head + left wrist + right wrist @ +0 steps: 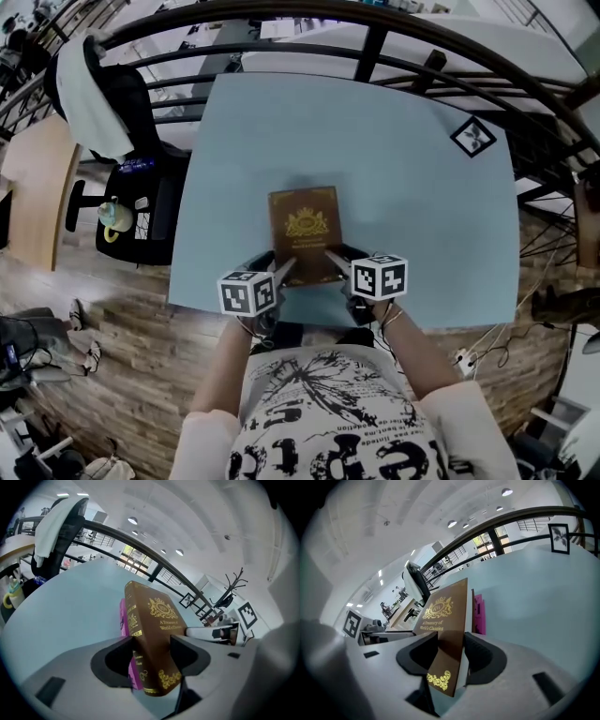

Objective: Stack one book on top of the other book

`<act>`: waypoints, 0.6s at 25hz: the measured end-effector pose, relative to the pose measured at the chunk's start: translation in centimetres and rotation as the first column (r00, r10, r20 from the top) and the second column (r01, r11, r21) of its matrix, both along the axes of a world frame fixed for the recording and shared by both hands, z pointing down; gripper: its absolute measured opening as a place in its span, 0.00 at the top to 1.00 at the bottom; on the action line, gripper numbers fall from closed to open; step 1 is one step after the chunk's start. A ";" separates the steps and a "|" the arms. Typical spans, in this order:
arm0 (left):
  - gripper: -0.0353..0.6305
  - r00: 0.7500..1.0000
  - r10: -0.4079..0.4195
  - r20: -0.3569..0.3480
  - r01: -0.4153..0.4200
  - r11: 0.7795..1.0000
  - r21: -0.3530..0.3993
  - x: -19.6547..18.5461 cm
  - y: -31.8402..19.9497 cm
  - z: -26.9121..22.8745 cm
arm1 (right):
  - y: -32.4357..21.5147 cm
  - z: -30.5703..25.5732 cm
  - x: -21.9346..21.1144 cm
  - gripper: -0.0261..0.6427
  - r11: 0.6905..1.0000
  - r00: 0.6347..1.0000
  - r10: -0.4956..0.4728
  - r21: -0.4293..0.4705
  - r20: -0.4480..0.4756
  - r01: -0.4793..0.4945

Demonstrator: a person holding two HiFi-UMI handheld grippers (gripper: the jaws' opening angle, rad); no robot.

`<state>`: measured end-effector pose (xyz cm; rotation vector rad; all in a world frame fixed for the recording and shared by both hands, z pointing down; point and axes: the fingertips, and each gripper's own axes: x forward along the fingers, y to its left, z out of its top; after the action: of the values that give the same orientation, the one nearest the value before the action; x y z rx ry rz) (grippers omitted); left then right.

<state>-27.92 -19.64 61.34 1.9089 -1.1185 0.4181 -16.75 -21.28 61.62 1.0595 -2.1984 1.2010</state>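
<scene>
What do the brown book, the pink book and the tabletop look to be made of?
Brown hardcover book: leather-look cover, slight sheen, gold-stamped crest and lettering; real or imitation cannot be told.
Pink book: probably printed card cover; only its edge shows.
Pale blue tabletop: smooth, matte, uniform colour, likely laminate or painted board.

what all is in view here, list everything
table: one, light blue, centre
brown book: one, brown with gold print, table's near edge
pink book: one, pink, under the brown book
marker tag: one, black and white, table's far right corner
chair: one, black, left of table
white cloth: one, white, over the chair's back
mug: one, pale green, by the chair
railing: one, dark, beyond table
left tool: one, grey, shut on brown book
right tool: one, grey, shut on brown book
</scene>
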 end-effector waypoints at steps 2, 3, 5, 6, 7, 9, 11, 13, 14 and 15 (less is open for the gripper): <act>0.59 1.000 0.004 -0.004 -0.004 1.000 -0.015 -0.1 0.2 0.7 | 0.2 0.7 -0.1 0.70 1.000 1.000 0.003 -0.013 -0.008 -0.003; 0.59 1.000 0.005 -0.006 -0.005 1.000 -0.019 -0.1 0.2 0.9 | 0.3 0.9 0.0 0.70 1.000 1.000 0.006 -0.019 -0.009 -0.006; 0.59 1.000 0.003 -0.007 -0.003 1.000 -0.015 0.1 0.2 1.0 | 0.4 1.2 0.2 0.70 1.000 1.000 0.013 -0.026 -0.010 -0.013; 0.59 1.000 0.003 -0.006 -0.003 1.000 -0.008 0.3 0.1 1.0 | 0.3 1.3 0.4 0.70 0.999 1.000 0.017 -0.029 -0.009 -0.017; 0.59 1.000 0.002 -0.004 -0.002 1.000 0.000 0.4 0.0 1.1 | 0.3 1.4 0.5 0.70 0.999 1.000 0.021 -0.031 -0.009 -0.021; 0.59 1.000 0.004 0.000 -0.004 1.000 0.011 0.5 -0.1 1.2 | 0.2 1.6 0.6 0.70 0.999 1.000 0.027 -0.032 -0.013 -0.027; 0.59 1.000 0.003 0.001 -0.003 1.000 0.010 0.6 -0.2 1.5 | 0.1 1.8 0.7 0.71 0.999 0.999 0.027 -0.028 -0.029 -0.028; 0.59 1.000 -0.008 -0.009 0.008 1.000 0.008 0.6 -0.3 1.8 | 0.0 2.1 0.9 0.71 0.999 0.998 0.029 -0.014 -0.049 -0.029; 0.59 1.000 -0.015 -0.016 0.015 1.000 0.012 0.6 -0.3 2.0 | -0.1 2.1 0.9 0.71 1.000 0.998 0.029 -0.005 -0.054 -0.029; 0.59 0.999 -0.020 -0.024 0.021 1.000 0.020 0.6 -0.3 2.1 | -0.1 2.1 0.9 0.71 1.000 0.998 0.028 0.005 -0.057 -0.028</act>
<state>-27.28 -19.96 63.39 1.9138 -1.1297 0.3726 -15.89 -21.36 63.70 1.1163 -2.1502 1.1646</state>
